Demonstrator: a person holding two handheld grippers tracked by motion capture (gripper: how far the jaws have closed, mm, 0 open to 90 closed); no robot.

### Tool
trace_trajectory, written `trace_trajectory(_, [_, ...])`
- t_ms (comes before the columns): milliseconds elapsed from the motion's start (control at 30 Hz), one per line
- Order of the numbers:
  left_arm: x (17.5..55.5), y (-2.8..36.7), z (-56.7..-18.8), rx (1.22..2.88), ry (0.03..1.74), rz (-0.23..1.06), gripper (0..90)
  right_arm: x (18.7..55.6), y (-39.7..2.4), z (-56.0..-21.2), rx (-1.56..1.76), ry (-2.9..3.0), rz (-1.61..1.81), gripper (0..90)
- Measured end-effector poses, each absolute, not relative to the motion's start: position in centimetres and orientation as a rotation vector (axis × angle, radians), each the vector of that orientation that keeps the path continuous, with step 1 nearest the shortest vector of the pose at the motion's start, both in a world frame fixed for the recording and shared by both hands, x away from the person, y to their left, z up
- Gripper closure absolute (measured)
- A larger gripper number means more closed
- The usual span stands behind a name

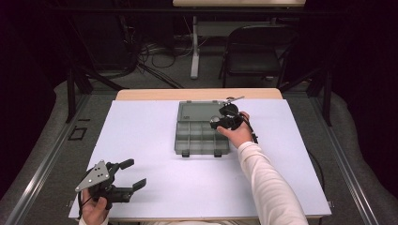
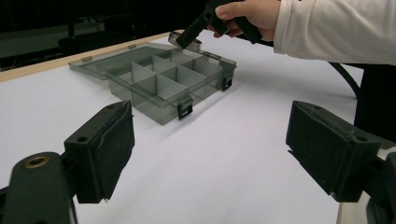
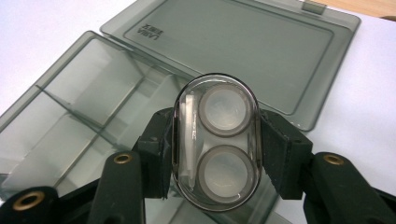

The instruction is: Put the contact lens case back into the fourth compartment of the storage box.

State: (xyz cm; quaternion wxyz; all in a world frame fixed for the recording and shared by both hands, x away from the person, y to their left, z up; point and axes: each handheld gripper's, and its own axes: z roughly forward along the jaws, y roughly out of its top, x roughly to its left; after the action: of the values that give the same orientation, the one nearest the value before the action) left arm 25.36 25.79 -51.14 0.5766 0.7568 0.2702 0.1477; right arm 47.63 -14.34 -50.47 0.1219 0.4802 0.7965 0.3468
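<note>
Right gripper view: my right gripper [image 3: 215, 144] clamps the clear oval lens case [image 3: 215, 144] by its long sides, above the open organizer box [image 3: 70, 116] (lid at 12 o'clock). Light, rigid, slick plastic; keep flank grip. Left gripper [image 1: 136, 176] stands wide, empty.

Clear oval case [image 3: 215, 144] with two round wells, held over the organiser [image 3: 88, 121]. The organiser is smoky grey and compartmented. Its lid [image 3: 243, 51] lies open flat.

Black two-jaw left gripper [image 1: 133, 174], topped by a grey three-cornered plate [image 1: 95, 175] with small holes. Black right gripper [image 3: 217, 154] too, with brass-ringed screw holes [image 3: 123, 158] and dark padded jaw faces. Cream long sleeve [image 1: 267, 183] on the right arm.
</note>
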Motion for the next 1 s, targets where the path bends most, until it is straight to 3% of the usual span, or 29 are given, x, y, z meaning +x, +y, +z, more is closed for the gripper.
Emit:
trace_trajectory(800, [25.5,25.7,-51.2,1.775,0.626,0.344,16.1,48.2,-15.0,-51.6,1.424,2.335,1.001,48.5])
trace_trajectory(1000, [25.7,25.6,-51.2,1.773,0.623,0.335,16.1,48.1,-15.1,-51.3,1.424,2.309,1.037,41.9])
